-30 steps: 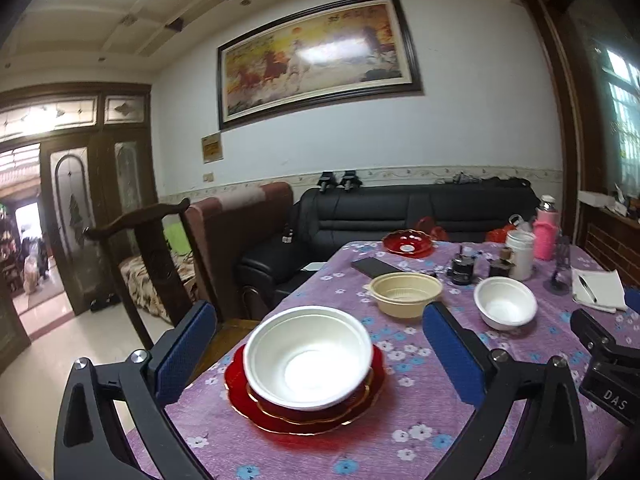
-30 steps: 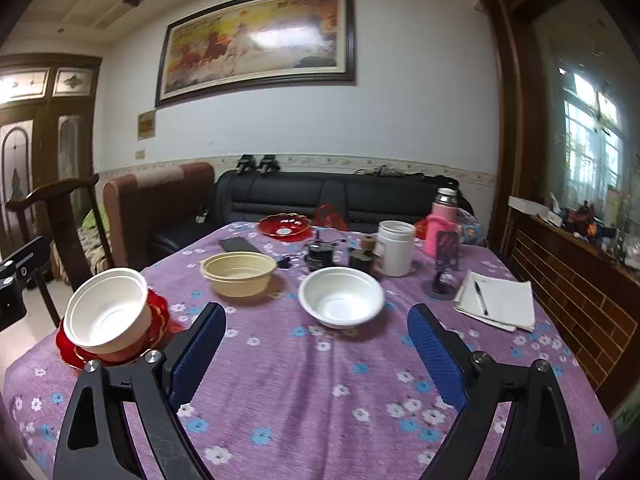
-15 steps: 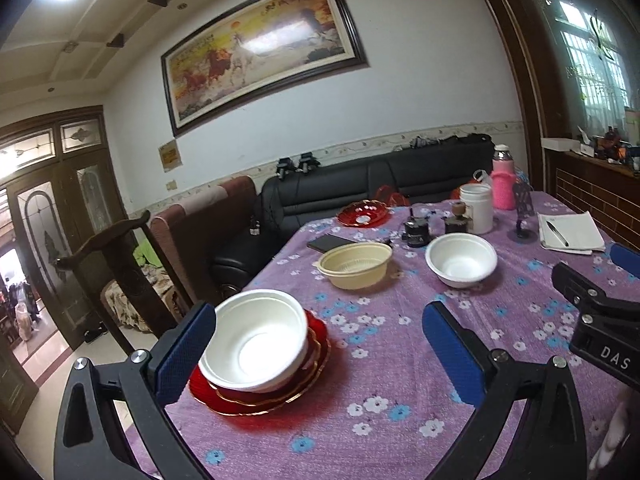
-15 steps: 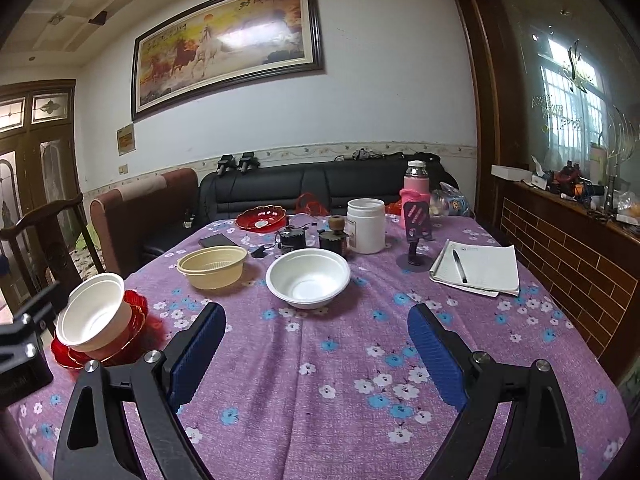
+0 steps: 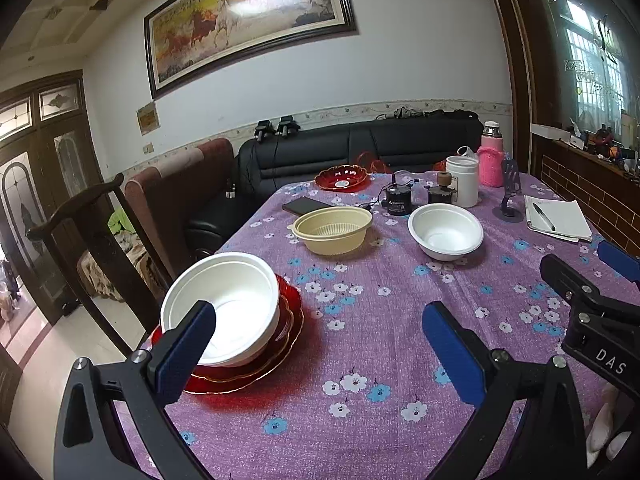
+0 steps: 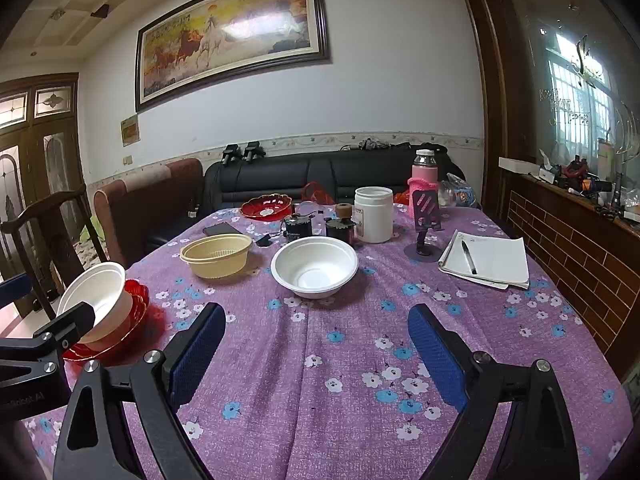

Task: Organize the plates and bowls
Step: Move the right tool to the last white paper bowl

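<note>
White foam-like round bowl point(image 6: 315, 266) sits alone mid-table on the purple flowered tablecloth point(image 6: 352, 360), just right of a cream ribbed plastic bowl point(image 6: 216, 255); a second white bowl point(image 5: 224, 307) is nested on stacked red glossy scalloped plates point(image 5: 289, 322) at the table's near-left edge; one more red scalloped dish point(image 6: 266, 207) lies at the far end, before the black sofa. Right gripper point(image 6: 316, 354) hangs over bare cloth, blue pads spread wide, nothing between them; left gripper point(image 5: 318, 354) likewise agape and empty, its left pad in front of the stacked bowl.

Likely step: fetch the lone white bowl for the stack; best to straddle one rim wall, pinch lightly as thin walls look crushable, lift straight to avoid dragging cloth; lower centred so it nests. Cream bowl looks stiffer, ridged inside; plates slick, gilt-edged, apt to slide. White jar point(image 6: 373, 214), notebook with pen point(image 6: 486, 258) and phone stand point(image 6: 424, 220) crowd the far right; keep clear.
</note>
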